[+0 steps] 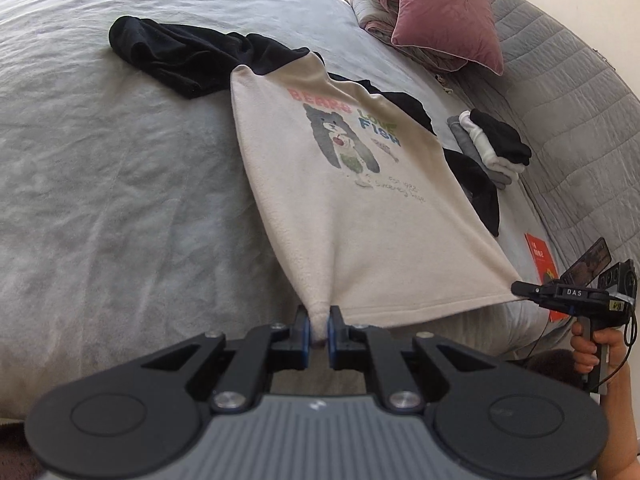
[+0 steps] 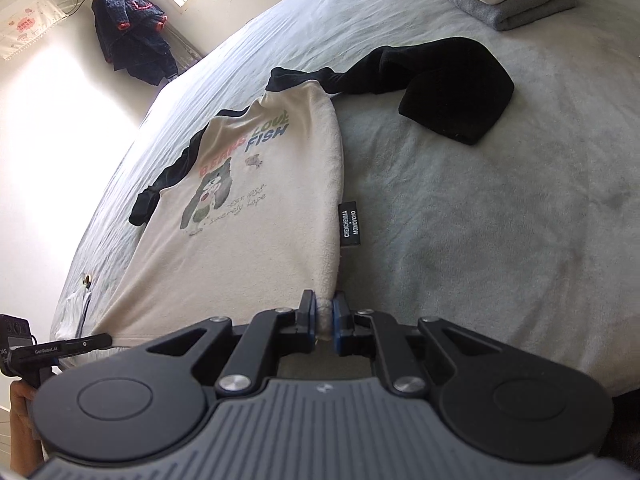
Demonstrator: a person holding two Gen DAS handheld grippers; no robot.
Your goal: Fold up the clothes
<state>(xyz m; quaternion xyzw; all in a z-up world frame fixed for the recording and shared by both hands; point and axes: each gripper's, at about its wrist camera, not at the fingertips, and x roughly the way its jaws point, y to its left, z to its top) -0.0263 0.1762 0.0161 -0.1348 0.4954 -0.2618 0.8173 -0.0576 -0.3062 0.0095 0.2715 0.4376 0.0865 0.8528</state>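
Sweatshirt (image 1: 352,208), cream with black sleeves and a bear print, lies front-up on the bed (image 1: 100,184); left gripper (image 1: 319,326) and right gripper (image 2: 325,318) each pinch a near hem corner.

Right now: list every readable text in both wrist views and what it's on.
"BEARS LOVE FISH": shirt print.
"sincerely hope": script under the bear; the line above it is unclear.
"CHENCHENMA MOMOYOTO": black side tag.
"DAS": right gripper.
"GenRobot.AI": left gripper.
Red card, wall poster: unreadable.
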